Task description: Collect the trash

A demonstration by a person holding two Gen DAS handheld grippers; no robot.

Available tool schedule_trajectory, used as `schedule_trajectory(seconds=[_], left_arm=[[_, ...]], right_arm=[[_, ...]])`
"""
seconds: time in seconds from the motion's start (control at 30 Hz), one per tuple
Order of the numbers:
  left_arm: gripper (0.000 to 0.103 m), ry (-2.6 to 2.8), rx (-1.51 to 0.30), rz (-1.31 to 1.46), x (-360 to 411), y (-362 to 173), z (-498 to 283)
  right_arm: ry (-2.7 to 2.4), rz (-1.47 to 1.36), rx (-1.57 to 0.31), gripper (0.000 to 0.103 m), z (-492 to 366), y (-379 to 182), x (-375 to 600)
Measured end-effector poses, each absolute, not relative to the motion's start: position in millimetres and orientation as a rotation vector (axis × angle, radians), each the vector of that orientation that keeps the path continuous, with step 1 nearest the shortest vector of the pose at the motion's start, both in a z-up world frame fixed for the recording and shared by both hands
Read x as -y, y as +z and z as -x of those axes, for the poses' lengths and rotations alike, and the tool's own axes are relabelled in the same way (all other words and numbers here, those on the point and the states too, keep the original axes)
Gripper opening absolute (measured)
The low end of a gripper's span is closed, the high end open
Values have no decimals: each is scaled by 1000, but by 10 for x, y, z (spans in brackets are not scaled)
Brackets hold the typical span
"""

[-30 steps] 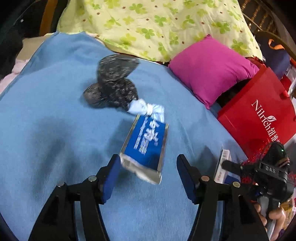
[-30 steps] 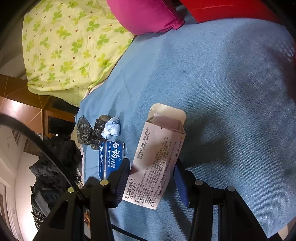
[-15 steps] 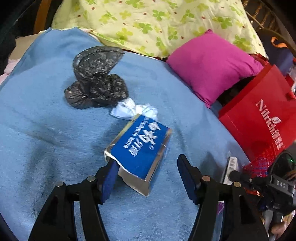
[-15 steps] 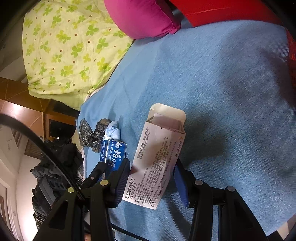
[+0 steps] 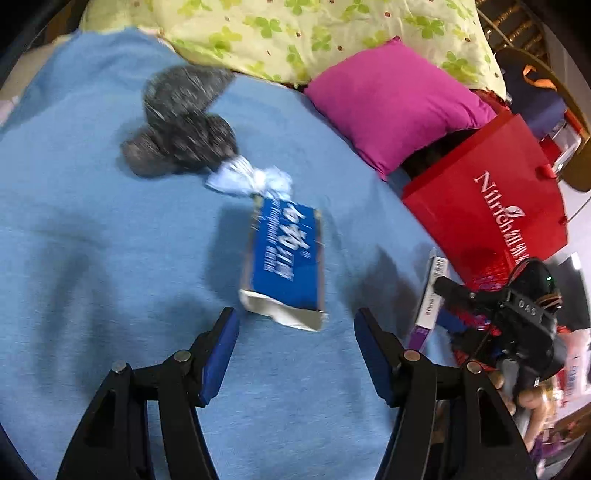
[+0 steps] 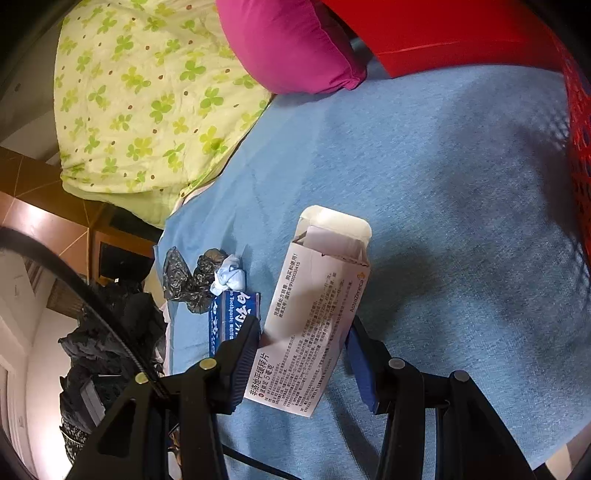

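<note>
A blue toothpaste box (image 5: 286, 258) lies on the blue bed cover (image 5: 92, 240), just ahead of my open, empty left gripper (image 5: 295, 332). Beyond it lie a crumpled white tissue (image 5: 251, 179) and a crumpled black plastic bag (image 5: 181, 122). My right gripper (image 6: 303, 354) is shut on a white medicine box (image 6: 314, 314) with its top flap open, held above the cover. The toothpaste box (image 6: 231, 317), the tissue (image 6: 229, 278) and the black bag (image 6: 184, 273) also show at the left in the right wrist view.
A magenta cushion (image 5: 395, 99) and a green clover-print quilt (image 5: 295, 33) lie at the head of the bed. A red paper bag (image 5: 491, 199) stands at the right edge. A red mesh basket (image 6: 580, 147) is at the right edge of the right wrist view.
My left gripper has drawn back slightly; the toothpaste box now lies lengthwise just beyond the fingertips instead of between them. My right gripper still holds the white box, hardly moved.
</note>
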State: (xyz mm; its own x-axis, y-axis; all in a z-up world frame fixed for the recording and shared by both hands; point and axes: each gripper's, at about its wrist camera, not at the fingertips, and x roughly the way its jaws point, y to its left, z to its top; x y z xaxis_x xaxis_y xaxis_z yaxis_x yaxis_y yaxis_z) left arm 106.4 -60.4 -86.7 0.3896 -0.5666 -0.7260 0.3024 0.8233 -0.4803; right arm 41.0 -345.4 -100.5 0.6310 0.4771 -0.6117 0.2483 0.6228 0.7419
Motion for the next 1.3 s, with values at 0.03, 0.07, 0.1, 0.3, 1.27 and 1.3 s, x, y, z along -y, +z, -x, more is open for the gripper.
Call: schedule_trajectory(seconds=[0.03, 0.07, 0.1, 0.3, 1.27, 1.3], left_arm=[[66, -554, -1013, 274, 573, -818, -1045], [68, -547, -999, 267, 566, -796, -1029], [73, -530, -982, 259, 572, -771, -1022], [74, -434, -934, 195, 810, -791, -1202], [58, -321, -908, 108, 940, -935, -1184], [58, -318, -897, 111, 892, -882, -1171]], right_arm=[[157, -913, -912, 50, -414, -999, 3436], [159, -906, -913, 50, -412, -999, 3427], [158, -894, -915, 50, -413, -992, 3406], [146, -868, -922, 50, -427, -994, 3353], [153, -788, -898, 50, -441, -882, 3178], [154, -769, -892, 50, -442, -856, 3139]])
